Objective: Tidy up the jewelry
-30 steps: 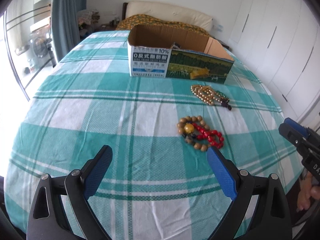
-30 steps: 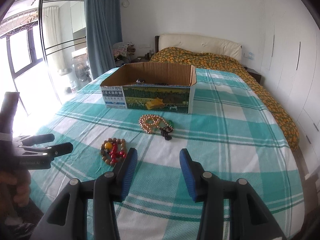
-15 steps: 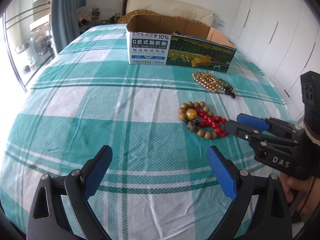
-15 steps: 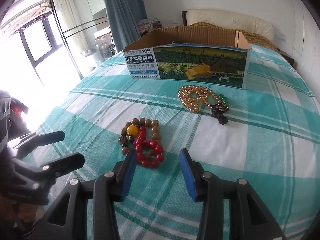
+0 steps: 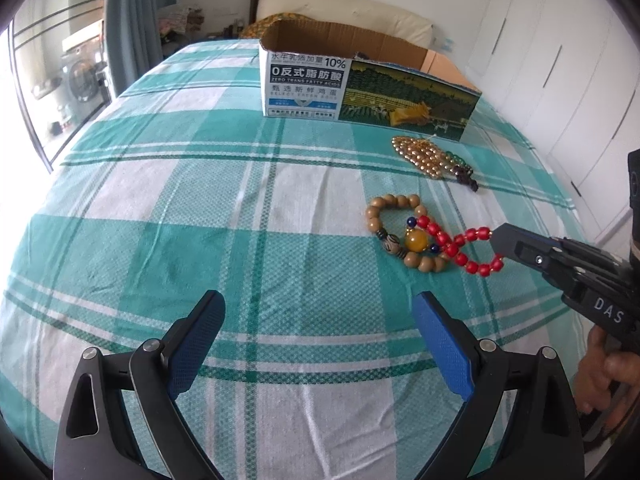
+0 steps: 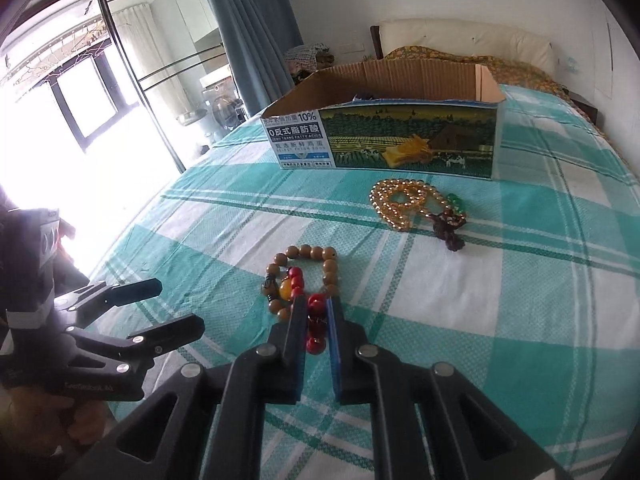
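Checked bedspread (image 5: 200,208); box (image 5: 320,80) reads "10%", "ZERO TRANS FATTY ACIDS". Right tool (image 6: 313,304) closing on red bracelet (image 6: 314,320); left tool (image 5: 318,322) wide.

black tool (image 5: 318,344) arms, blue ribbed pads (image 5: 442,346), silver screws.

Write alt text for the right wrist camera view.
The right gripper is closing on a red bead bracelet beside a wooden bead bracelet on a teal checked sheet; a cardboard box stands beyond.

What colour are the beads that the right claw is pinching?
Red; the red bead bracelet shows best in the left wrist view.
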Action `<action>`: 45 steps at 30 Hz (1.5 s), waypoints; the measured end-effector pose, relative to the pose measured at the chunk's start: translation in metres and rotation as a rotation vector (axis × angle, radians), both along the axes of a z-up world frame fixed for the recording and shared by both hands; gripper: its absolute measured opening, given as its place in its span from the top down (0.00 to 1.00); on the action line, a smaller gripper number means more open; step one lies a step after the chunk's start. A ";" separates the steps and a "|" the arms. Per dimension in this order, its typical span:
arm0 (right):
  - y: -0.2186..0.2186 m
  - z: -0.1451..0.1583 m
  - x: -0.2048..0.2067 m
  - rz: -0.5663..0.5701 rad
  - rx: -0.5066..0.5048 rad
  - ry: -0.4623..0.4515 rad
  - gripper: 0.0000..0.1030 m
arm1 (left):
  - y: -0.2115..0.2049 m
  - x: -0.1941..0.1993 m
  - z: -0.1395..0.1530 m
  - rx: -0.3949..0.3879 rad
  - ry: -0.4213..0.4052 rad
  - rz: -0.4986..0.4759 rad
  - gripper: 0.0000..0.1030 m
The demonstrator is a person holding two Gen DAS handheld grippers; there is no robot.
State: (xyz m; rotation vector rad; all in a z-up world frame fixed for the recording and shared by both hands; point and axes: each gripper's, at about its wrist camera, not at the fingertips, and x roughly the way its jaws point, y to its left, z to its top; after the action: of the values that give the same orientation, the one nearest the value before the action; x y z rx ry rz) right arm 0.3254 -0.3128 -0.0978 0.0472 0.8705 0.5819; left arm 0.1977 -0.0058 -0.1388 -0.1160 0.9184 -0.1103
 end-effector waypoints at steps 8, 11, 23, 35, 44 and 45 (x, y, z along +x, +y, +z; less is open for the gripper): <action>-0.061 0.006 -0.018 -0.150 0.029 -0.022 0.90 | -0.012 0.009 0.000 -0.016 0.007 -0.026 0.07; -0.085 -0.001 -0.020 -0.213 0.033 -0.007 0.90 | -0.024 0.018 0.000 -0.030 0.010 -0.058 0.07; -0.117 -0.023 -0.038 -0.337 -0.110 -0.009 0.89 | -0.042 0.041 -0.016 0.123 0.023 -0.018 0.03; -0.122 -0.013 -0.063 -0.402 -0.100 -0.067 0.59 | -0.001 0.000 -0.014 0.054 0.028 0.014 0.04; -0.099 0.000 -0.078 -0.354 -0.116 -0.134 0.59 | -0.038 0.048 -0.013 0.076 0.004 0.008 0.04; -0.097 0.001 -0.079 -0.347 -0.118 -0.138 0.59 | -0.040 0.051 -0.016 0.104 0.012 0.015 0.04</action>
State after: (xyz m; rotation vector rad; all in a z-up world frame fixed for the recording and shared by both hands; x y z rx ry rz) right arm 0.2460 -0.4098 -0.0965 0.0488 0.7392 0.2056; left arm 0.2482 -0.0463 -0.1549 -0.0271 0.9333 -0.0474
